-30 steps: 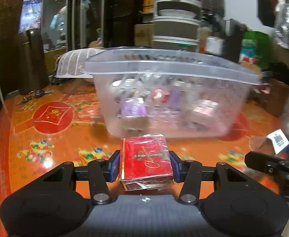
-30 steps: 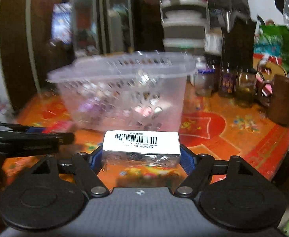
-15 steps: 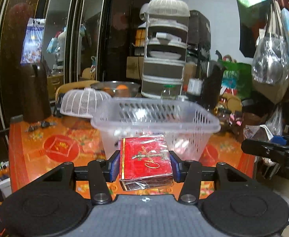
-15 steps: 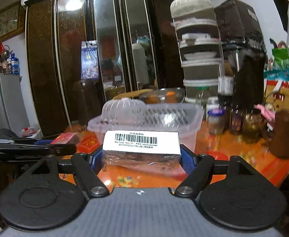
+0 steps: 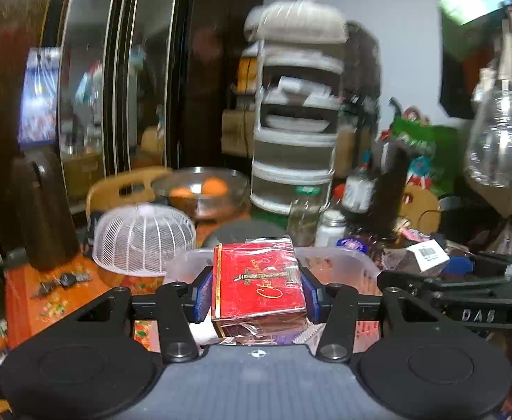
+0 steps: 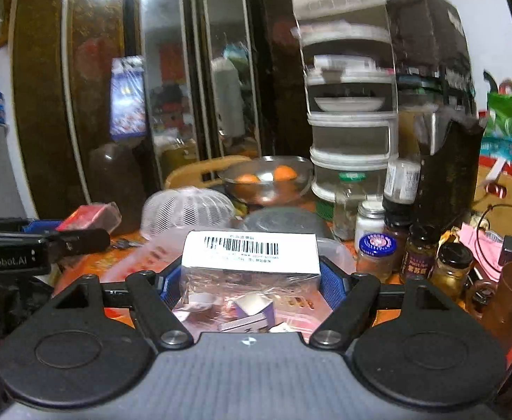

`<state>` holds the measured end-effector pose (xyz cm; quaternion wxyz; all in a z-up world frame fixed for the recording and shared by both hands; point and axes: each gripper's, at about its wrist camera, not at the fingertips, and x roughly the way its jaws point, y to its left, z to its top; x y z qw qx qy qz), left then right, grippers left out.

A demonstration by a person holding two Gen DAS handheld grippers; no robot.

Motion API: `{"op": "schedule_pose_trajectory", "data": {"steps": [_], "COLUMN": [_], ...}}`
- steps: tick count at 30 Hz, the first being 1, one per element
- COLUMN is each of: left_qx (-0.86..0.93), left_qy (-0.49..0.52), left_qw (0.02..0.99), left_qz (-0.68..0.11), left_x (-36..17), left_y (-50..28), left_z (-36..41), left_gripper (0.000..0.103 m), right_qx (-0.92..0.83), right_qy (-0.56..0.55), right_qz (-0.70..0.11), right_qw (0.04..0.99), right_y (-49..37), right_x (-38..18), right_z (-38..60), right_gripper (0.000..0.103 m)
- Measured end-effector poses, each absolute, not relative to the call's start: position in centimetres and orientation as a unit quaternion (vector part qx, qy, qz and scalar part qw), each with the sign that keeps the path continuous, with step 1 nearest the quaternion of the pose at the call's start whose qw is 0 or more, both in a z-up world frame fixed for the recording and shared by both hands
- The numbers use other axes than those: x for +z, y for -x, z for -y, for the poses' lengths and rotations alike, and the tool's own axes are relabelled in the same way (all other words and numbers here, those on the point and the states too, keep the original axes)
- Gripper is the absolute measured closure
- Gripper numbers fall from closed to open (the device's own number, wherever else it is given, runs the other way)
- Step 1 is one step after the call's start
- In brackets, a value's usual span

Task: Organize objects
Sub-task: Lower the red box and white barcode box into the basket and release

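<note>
My left gripper (image 5: 257,290) is shut on a red box with gold lettering (image 5: 258,285), wrapped in clear film, and holds it above the clear plastic basket (image 5: 340,262). My right gripper (image 6: 250,278) is shut on a white box with a barcode (image 6: 249,253), also film-wrapped, above the same basket (image 6: 333,245). Small boxes (image 6: 252,309) lie inside the basket below it. The right gripper and its white box (image 5: 427,253) show at the right of the left wrist view. The left gripper with the red box (image 6: 88,215) shows at the left of the right wrist view.
An orange patterned table (image 5: 28,301) carries a white mesh food cover (image 5: 144,236), a metal bowl with oranges (image 5: 200,189), a stacked food steamer (image 5: 294,122), jars and bottles (image 6: 375,248), a brown cup (image 6: 511,297) and a dark jug (image 5: 42,210). A mirrored cabinet stands behind.
Both grippers have risen and moved forward with their boxes. The basket, earlier in front at eye level, now sits below the held boxes.
</note>
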<state>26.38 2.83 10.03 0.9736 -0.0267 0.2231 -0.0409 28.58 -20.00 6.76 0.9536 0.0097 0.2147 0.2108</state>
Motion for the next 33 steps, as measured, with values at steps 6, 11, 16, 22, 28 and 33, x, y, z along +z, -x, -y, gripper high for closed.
{"op": "schedule_pose_trajectory", "data": {"steps": [6,11,16,22,28,33], "left_qx": [-0.046,-0.043,-0.038,-0.040,-0.044,-0.049], "left_qy": [0.040,0.055,0.065,0.069,0.089,0.106], "left_qw": [0.949,0.940,0.936,0.939,0.944,0.953], "left_qz": [-0.309,-0.334,-0.343,-0.336,-0.315,-0.281], "left_x": [6.7,4.5,3.6,3.0,3.0,3.7], "left_y": [-33.7,-35.9,-37.0,-37.2,-36.1,-32.4], "left_z": [-2.8,-3.6,-4.2,-4.3,-4.9,-5.6], "left_gripper": [0.050,0.050,0.050,0.037,0.013,0.002], "right_qx": [0.201,0.208,0.208,0.204,0.211,0.208], "right_qy": [0.009,0.034,0.047,0.037,0.021,-0.008], "right_qz": [-0.280,-0.303,-0.315,-0.312,-0.300,-0.260], "right_qw": [0.939,0.929,0.925,0.927,0.930,0.943], "right_y": [-33.9,-35.4,-36.6,-37.4,-36.8,-34.0], "right_x": [4.4,3.0,2.4,1.7,2.1,3.1], "right_z": [18.6,17.6,16.6,16.7,17.7,20.0], "right_gripper": [0.025,0.025,0.024,0.012,0.000,0.000]}}
